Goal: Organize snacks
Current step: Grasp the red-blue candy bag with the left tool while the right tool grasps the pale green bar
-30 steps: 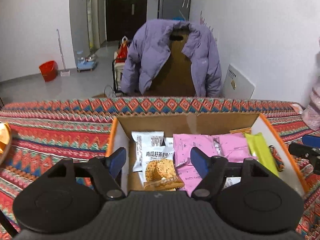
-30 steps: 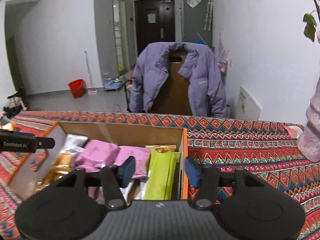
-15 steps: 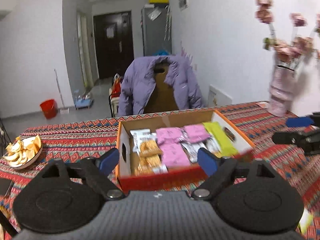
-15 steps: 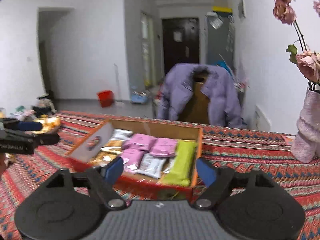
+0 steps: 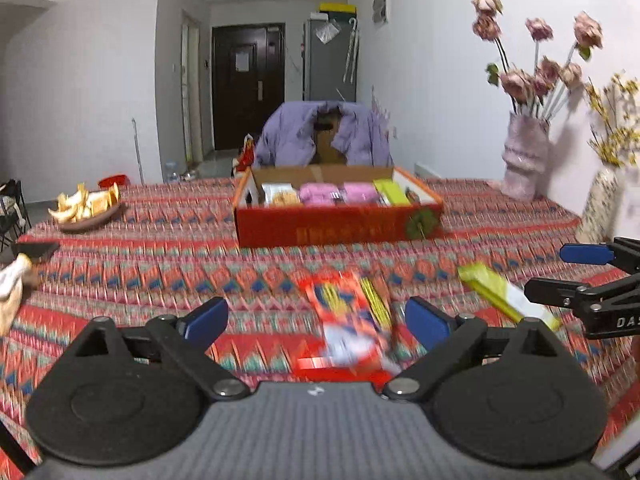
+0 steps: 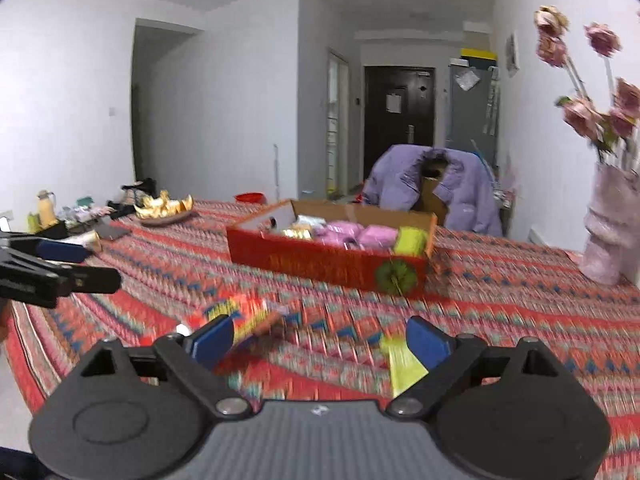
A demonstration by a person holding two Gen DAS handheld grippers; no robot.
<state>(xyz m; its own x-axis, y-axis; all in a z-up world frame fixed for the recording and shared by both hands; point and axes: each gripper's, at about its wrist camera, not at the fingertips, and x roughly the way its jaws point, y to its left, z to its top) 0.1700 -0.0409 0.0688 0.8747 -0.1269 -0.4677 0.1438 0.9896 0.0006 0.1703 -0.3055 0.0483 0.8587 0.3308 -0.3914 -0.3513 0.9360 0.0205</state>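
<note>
L tongs [image 5: 316, 322] hang low over the bench [image 5: 160, 256], jaws spreading wide, nothing gripped; a red snack pack [image 5: 346, 322] lies flat on the cloth betw the blue pads, blurred, not touched by either. R tongs [image 6: 320, 338] likewise opening, empty; the same red pack [image 6: 244, 316] sits just past the L-side pad in that view, and a yellow-green pack [image 6: 402, 366] lies by the R-side pad, partly hidden behind it. In the L wrist view that yellow-green pack [image 5: 500, 294] lies flat on the cloth just in front of the R tongs' tip at the frame's R edge.

Mid-bench: open red carton [image 5: 340, 228] w/ snacks packed in a row – pale biscuit packs at L, pink packs [image 5: 318, 192] centre, a green one at R. Well apart from both tongs.

Further L: shallow dish of orange peel [image 5: 86, 210]. Far R: pink vase w/ dried roses [image 5: 524, 160], a second speckled vase beside it. Behind the bench, a chair draped w/ a purple jacket [image 5: 324, 134], then a dark door.
</note>
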